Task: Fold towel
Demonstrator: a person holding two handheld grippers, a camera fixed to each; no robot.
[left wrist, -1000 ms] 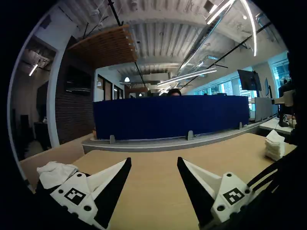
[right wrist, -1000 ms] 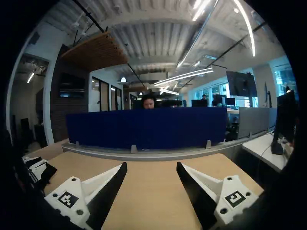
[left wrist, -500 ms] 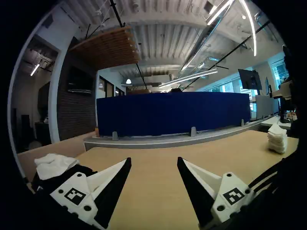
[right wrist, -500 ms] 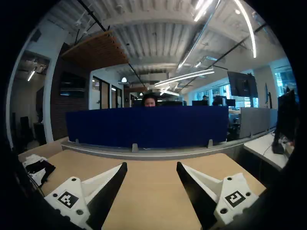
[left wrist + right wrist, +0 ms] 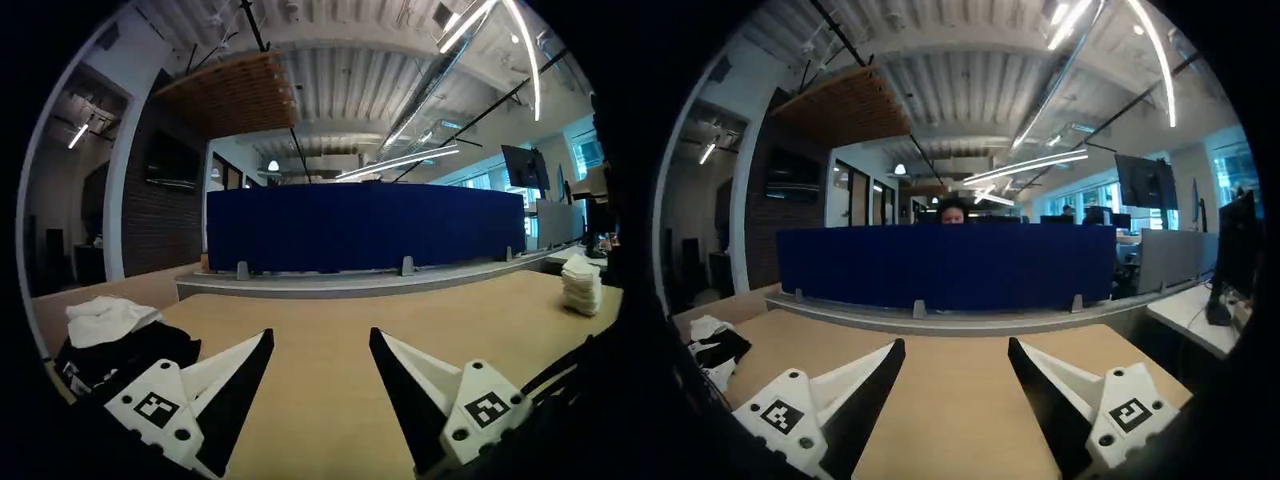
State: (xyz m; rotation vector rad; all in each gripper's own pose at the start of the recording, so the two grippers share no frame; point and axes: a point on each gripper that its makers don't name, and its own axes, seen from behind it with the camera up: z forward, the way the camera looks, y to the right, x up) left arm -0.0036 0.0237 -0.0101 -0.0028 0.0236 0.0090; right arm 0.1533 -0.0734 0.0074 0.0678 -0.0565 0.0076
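A crumpled white towel (image 5: 102, 318) lies on a black cloth (image 5: 136, 352) at the left of the wooden table (image 5: 336, 320) in the left gripper view. A neat stack of folded white towels (image 5: 581, 285) stands at the table's right edge. My left gripper (image 5: 320, 340) hangs open low over the bare wood, with nothing between its fingers. My right gripper (image 5: 956, 348) is open too, above the same table, and the white and black cloths (image 5: 710, 340) show far left in its view.
A blue partition (image 5: 360, 228) on a grey rail closes the far side of the table. Behind it sits a person (image 5: 952, 212). Another desk with a monitor (image 5: 1228, 264) stands to the right. A brick wall (image 5: 172, 224) is at the left.
Both views have tilted slightly: the left gripper sank lower, so the partition now hides the person and the cloth pile looks nearer. Both grippers stayed open.
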